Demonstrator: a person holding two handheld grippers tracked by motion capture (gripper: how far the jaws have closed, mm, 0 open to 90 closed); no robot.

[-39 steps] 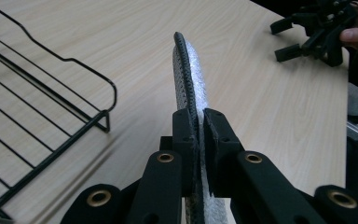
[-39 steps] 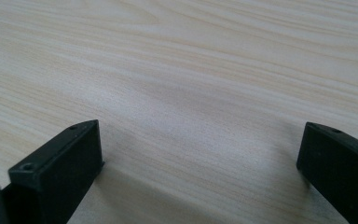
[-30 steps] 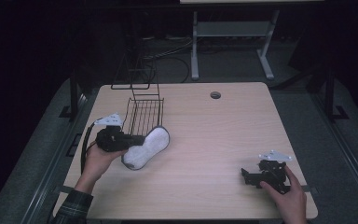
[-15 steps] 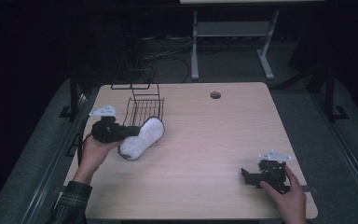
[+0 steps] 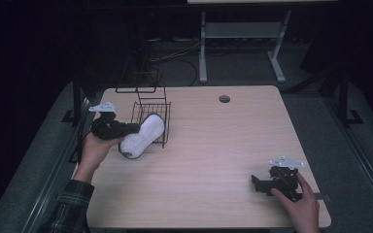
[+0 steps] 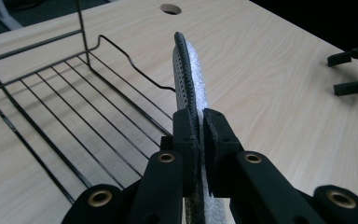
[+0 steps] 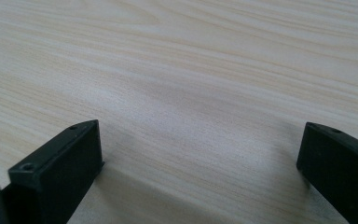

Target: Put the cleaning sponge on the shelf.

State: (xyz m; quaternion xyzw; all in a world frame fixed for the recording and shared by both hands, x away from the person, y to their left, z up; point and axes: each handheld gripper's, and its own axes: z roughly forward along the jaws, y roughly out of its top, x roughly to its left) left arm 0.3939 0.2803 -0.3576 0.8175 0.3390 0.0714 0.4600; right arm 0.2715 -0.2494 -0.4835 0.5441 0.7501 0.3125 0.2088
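The white insole is pinched edge-on by the left tongs at the near rim of the wire basket on the surface's left — thin side up, presumably so it can clear the rim. The right tongs are rested wide and empty at the near right.

The left gripper carried the white insole toward the wire basket — its far end now overlaps the basket's front edge.
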